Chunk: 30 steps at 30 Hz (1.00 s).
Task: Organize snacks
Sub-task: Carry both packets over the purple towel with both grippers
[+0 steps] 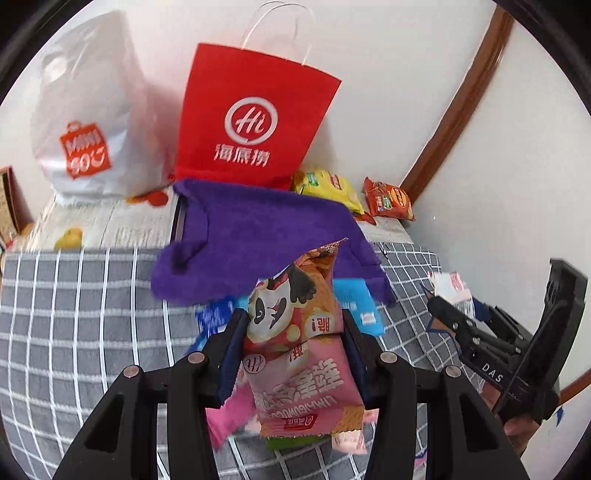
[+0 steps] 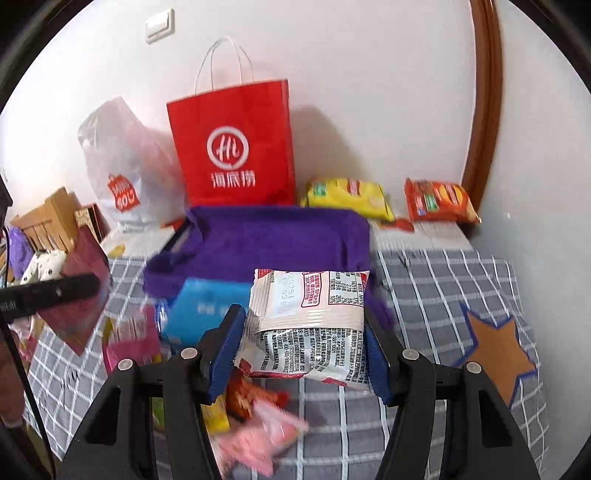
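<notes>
The surface is a bed covered by a grey blanket with a white grid (image 1: 74,314), which gives way farther back to a pale, ribbed sheet (image 2: 436,230). A purple cloth bin (image 2: 280,240) sits in the middle of the bed and serves as the landmark.

Behind the bin, against the white wall (image 2: 351,92), stands a red paper bag (image 2: 232,147) with white cord handles and a round white logo. Left of that bag slumps a white plastic shopping bag (image 1: 88,122) with an orange print. Right of the bin, at the wall, lie a yellow snack packet (image 2: 351,195) and an orange-red snack packet (image 2: 439,201). A brown wooden door frame (image 2: 487,92) runs up the wall beyond them, and a white wall switch (image 2: 160,26) sits high above the plastic bag.

In front of the bin, the left claw (image 1: 291,354) pinches a pink panda-print snack packet (image 1: 299,350) between its blue pads, held above the blanket. The right claw (image 2: 301,343) pinches a white snack packet (image 2: 310,325), printed back facing the camera, also just in front of the bin. A blue packet (image 2: 210,306) lies at the bin's front edge, and blurred pink, red and yellow packets are scattered on the blanket below it. A brown star patch (image 2: 495,350) edged in blue lies on the blanket, right of the bin.
</notes>
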Each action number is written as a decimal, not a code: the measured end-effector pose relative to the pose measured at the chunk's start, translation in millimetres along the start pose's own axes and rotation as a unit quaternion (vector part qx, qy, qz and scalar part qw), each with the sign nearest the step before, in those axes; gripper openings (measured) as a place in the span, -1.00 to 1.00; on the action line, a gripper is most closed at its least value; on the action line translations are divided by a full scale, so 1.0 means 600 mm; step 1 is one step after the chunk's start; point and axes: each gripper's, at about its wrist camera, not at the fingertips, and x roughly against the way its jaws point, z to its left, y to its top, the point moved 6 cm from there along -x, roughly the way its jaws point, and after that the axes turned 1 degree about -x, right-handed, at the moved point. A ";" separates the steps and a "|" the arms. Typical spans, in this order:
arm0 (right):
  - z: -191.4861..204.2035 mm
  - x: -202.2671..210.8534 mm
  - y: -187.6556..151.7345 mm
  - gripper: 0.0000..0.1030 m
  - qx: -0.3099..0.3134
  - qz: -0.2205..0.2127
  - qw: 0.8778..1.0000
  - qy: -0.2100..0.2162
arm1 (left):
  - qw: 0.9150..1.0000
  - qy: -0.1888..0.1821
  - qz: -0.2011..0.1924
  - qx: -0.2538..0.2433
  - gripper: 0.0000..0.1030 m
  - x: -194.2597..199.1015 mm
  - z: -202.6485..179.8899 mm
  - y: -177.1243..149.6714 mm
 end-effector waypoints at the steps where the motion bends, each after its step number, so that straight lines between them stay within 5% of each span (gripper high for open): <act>1: 0.002 -0.003 0.009 0.17 0.000 -0.002 1.000 0.001 | 1.000 0.004 -0.001 -0.003 -0.10 -0.002 -0.002 0.010; 14: 0.000 -0.104 0.154 0.17 0.004 -0.022 1.000 -0.002 | 0.999 0.028 -0.016 -0.025 -0.10 -0.060 0.011 0.153; 30: -0.032 -0.276 0.207 0.17 0.006 0.016 1.000 -0.014 | 1.000 0.028 0.006 -0.008 -0.10 -0.207 0.089 0.239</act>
